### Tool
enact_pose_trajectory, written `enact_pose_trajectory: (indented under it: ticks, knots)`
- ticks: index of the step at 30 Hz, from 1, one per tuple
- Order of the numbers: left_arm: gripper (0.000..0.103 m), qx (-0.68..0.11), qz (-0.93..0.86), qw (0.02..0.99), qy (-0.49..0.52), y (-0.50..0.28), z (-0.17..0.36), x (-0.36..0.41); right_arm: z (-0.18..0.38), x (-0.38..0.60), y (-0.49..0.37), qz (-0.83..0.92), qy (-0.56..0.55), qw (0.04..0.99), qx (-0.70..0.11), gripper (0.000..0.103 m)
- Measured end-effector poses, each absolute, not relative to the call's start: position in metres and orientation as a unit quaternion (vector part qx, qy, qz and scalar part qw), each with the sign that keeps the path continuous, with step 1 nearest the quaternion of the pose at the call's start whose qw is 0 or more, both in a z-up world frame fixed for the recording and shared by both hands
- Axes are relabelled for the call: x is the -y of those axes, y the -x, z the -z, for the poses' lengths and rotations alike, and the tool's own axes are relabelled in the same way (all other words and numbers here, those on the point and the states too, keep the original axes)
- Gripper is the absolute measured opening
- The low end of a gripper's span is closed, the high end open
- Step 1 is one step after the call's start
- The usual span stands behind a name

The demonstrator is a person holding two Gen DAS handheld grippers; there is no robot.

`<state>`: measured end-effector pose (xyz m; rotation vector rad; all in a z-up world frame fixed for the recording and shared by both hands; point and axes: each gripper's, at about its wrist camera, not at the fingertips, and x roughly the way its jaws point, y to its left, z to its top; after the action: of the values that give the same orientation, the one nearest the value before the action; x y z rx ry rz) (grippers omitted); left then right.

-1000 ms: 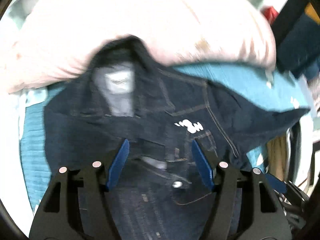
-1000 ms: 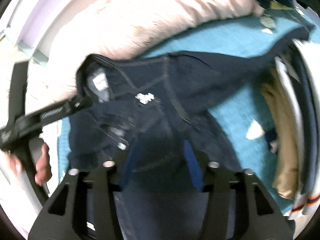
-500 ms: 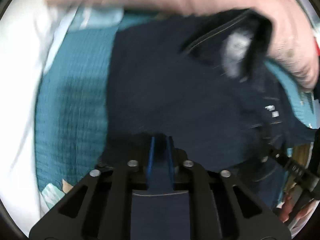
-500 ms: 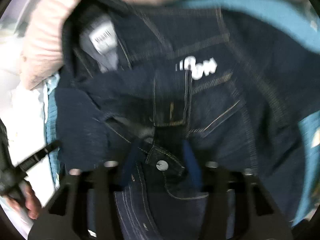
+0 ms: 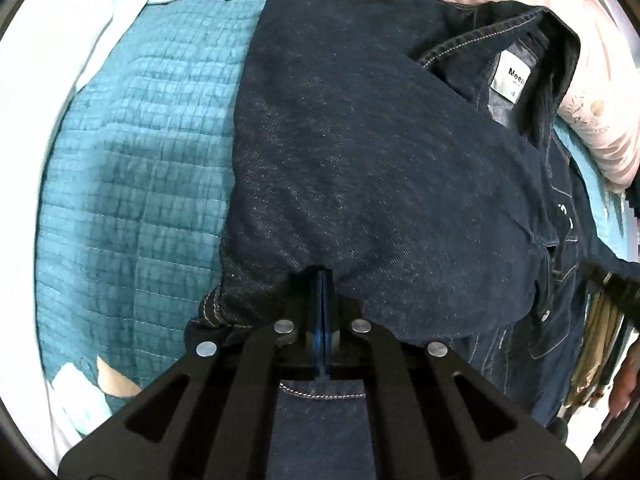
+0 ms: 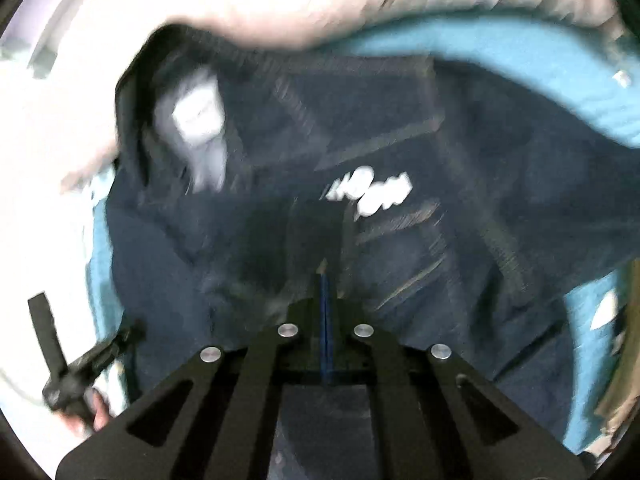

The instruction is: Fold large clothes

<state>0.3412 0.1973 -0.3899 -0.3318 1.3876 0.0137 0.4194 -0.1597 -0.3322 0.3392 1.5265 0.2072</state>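
Your left gripper (image 5: 322, 280) had its jaws pressed together on the lower edge of the denim jacket (image 5: 380, 168), pinching a fold of cloth beside the stitched hem at about 8 o'clock from the tips. From those jaws the jacket ran away toward 12 and 1 o'clock across the teal quilt (image 5: 132, 184), its long axis pointing at the collar and white neck label (image 5: 513, 80) under the pink pillow (image 5: 600, 92). Your right gripper (image 6: 325, 280) was likewise pressed shut with dark denim bunched round the tips; blur kept me from telling how much cloth it held. Both grips sat at the hem end, so I judged the coming lift would carry the hem toward the collar.

The left view showed a plain denim panel already lying over the front, and the bare quilt at 9 o'clock. The right view alone showed the white chest lettering (image 6: 372, 192) at 1 o'clock and your other hand (image 6: 86, 408) at 8 o'clock.
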Motion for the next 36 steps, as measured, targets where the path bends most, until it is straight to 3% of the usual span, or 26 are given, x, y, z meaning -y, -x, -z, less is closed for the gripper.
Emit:
enact_pose_trajectory:
  ticks: [4, 7, 9, 10, 13, 16, 17, 23, 27, 32, 36]
  knots:
    - [0.000, -0.635, -0.005, 0.758, 0.150, -0.338, 0.388, -0.198, 0.352, 0.148, -0.399, -0.098, -0.168, 0.679, -0.708, 0.014]
    - [0.000, -0.635, -0.005, 0.757, 0.156, -0.336, 0.386, -0.198, 0.357, 0.145, -0.390, -0.095, -0.176, 0.670, -0.714, 0.039]
    - [0.001, -0.634, -0.005, 0.757, 0.159, -0.336, 0.390, -0.195, 0.356, 0.141, -0.388, -0.095, -0.185, 0.675, -0.708, 0.045]
    - [0.001, -0.633, -0.004, 0.757, 0.161, -0.335, 0.390, -0.196, 0.355, 0.137, -0.388, -0.093, -0.177, 0.680, -0.706, 0.045]
    - [0.001, -0.632, -0.005, 0.757, 0.166, -0.332, 0.390, -0.200, 0.361, 0.131, -0.395, -0.083, -0.149, 0.702, -0.692, 0.028]
    - [0.001, -0.631, -0.006, 0.756, 0.170, -0.330, 0.393, -0.204, 0.359, 0.129, -0.395, -0.081, -0.141, 0.712, -0.683, 0.019]
    - [0.001, -0.632, -0.006, 0.756, 0.170, -0.329, 0.393, -0.205, 0.357, 0.128, -0.395, -0.080, -0.137, 0.714, -0.682, 0.011]
    - [0.001, -0.633, -0.009, 0.754, 0.173, -0.329, 0.391, -0.204, 0.330, 0.121, -0.412, -0.080, -0.119, 0.743, -0.654, 0.008]
    - [0.002, -0.635, -0.011, 0.752, 0.176, -0.330, 0.391, -0.205, 0.344, 0.108, -0.425, -0.073, -0.058, 0.741, -0.665, 0.008]
    - [0.002, -0.643, -0.012, 0.746, 0.172, -0.335, 0.393, -0.205, 0.350, 0.094, -0.431, -0.056, -0.032, 0.737, -0.673, 0.023]
    - [0.002, -0.643, -0.012, 0.746, 0.170, -0.340, 0.375, -0.204, 0.315, 0.100, -0.428, -0.078, -0.094, 0.757, -0.641, 0.023]
